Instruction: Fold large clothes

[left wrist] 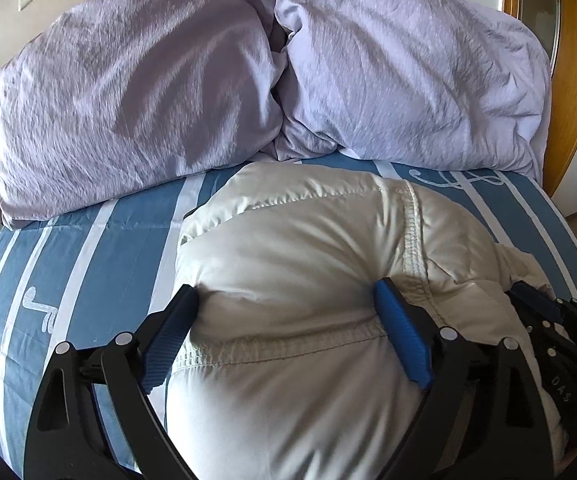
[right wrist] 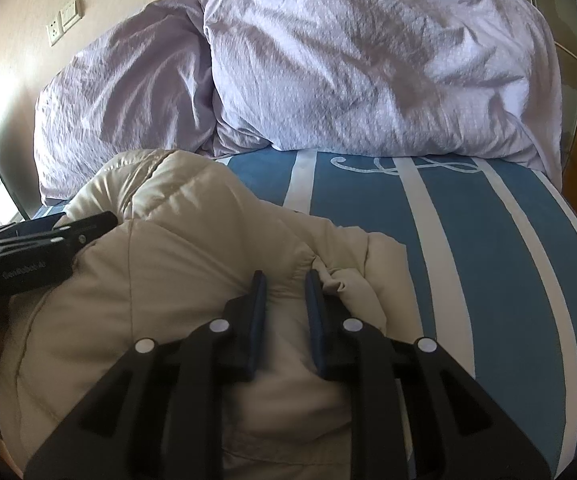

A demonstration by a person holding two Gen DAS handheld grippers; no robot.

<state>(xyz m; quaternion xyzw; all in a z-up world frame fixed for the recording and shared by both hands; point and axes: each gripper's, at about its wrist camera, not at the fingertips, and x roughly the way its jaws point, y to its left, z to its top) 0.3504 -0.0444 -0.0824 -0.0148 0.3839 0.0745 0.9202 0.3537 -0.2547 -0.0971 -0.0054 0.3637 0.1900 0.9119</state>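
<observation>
Left wrist: left tongs (left wrist: pixel 286 306) spread wide astride puffy jacket (left wrist: pixel 308 240); right tongs (right wrist: pixel 286 284) pinch jacket fabric.

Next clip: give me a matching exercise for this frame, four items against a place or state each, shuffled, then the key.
Items
1. puffy cream quilted jacket
2. lilac crinkled pillows
3. left gripper
4. right gripper

Places or states
A. jaws narrow, pinching a fold of fabric
B. propped at the head of the bed
C. jaws wide, straddling a padded bulge
D. bunched on the blue white-striped bedsheet

Pairs: 1-D, 2-B, 3-C, 4-A
</observation>
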